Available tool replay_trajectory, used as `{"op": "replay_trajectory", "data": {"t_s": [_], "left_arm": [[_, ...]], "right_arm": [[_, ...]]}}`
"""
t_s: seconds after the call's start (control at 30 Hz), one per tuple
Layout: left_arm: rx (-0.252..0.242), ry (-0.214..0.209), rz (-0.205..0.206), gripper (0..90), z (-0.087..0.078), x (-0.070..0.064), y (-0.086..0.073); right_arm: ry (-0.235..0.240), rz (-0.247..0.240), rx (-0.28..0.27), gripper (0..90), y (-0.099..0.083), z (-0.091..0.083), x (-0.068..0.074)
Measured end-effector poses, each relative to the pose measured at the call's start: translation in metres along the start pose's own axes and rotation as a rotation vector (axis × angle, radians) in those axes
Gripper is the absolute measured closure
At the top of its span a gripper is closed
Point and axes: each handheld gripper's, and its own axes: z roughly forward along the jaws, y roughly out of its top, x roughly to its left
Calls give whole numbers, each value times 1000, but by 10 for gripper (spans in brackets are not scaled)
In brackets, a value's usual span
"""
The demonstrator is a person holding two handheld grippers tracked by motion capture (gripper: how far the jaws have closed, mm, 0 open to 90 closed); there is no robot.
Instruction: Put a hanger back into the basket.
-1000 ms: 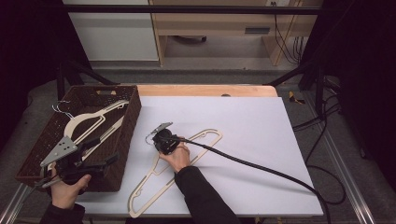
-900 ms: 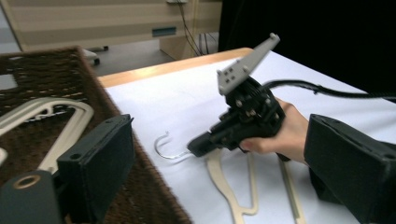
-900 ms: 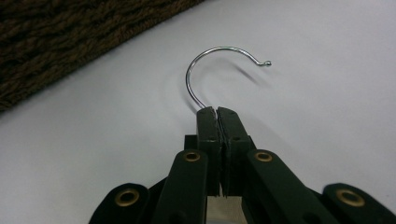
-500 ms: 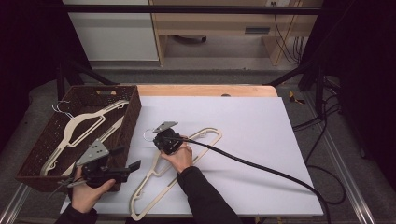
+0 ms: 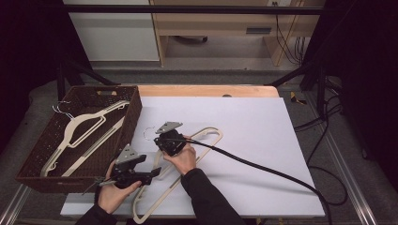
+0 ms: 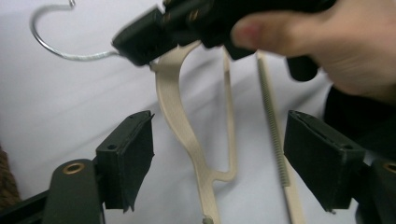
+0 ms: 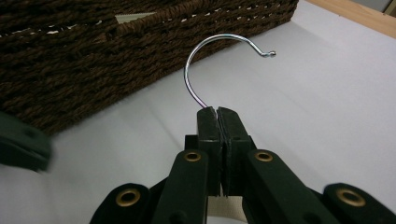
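Note:
A cream plastic hanger (image 5: 206, 133) with a metal hook (image 5: 148, 133) lies on the white table top (image 5: 263, 140). My right gripper (image 5: 158, 139) is shut on the hanger's neck at the base of the hook (image 7: 205, 51); the right gripper view has its jaws (image 7: 218, 116) pressed together there. My left gripper (image 5: 157, 171) is open just above the table near the front edge. In the left gripper view its jaws (image 6: 224, 156) stand wide on either side of the hanger's arm (image 6: 180, 121), not touching it. The right gripper (image 6: 140, 44) and its hand sit just beyond.
A dark woven basket (image 5: 136, 110) stands at the table's left side, close to the hook, and holds another cream hanger (image 5: 82, 129). A thick black cable (image 5: 263, 168) trails from the right gripper across the table to the right.
My left gripper has moved right, from the basket's front edge onto the table beside the hanger's lower arm. The right gripper has stayed shut on the hanger's neck.

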Motion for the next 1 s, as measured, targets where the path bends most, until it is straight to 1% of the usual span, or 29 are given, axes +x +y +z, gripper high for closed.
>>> {"op": "replay_trajectory", "data": {"t_s": [0.1, 0.13, 0.17, 0.27, 0.3, 0.33, 0.37, 0.43, 0.53, 0.63, 0.67, 0.8, 0.9, 1.0], "left_arm": [[16, 18, -55, 248, 16, 1, -3], [34, 27, -62, 250, 21, 2, -4], [42, 41, -66, 252, 26, 3, -5], [57, 18, -96, 292, 40, 6, -3], [62, 7, -102, 327, 44, 7, -1], [75, 4, -108, 380, 46, 7, 0], [75, 1, -107, 419, 47, 7, 0], [86, -11, -107, 533, 46, 8, 0], [82, -9, -116, 612, 44, 9, 0], [84, -15, -131, 677, 44, 11, 0], [82, -19, -139, 694, 43, 12, 0], [73, -37, -166, 712, 42, 12, 0], [57, -50, -190, 727, 40, 12, 1], [43, -59, -207, 738, 37, 11, 1]], "right_arm": [[5, 6, -7, 892, -1, -2, 1], [6, 9, -13, 892, -1, -3, 1], [8, 1, -12, 892, -1, -4, 0], [7, 4, -18, 892, 0, -6, 1], [8, -2, -15, 892, 0, -8, 1], [7, -3, -20, 892, 0, -8, 1], [7, -5, -21, 892, 0, -9, 2], [10, -10, -21, 891, 1, -10, 1], [15, -6, -18, 891, 1, -11, 1], [16, -3, -18, 890, 0, -12, 1], [21, -2, -20, 890, 0, -12, 1], [31, 11, -28, 888, -1, -15, -1], [24, 1, -43, 876, -1, -20, 0], [29, -3, -48, 800, -1, -29, -1]]}}
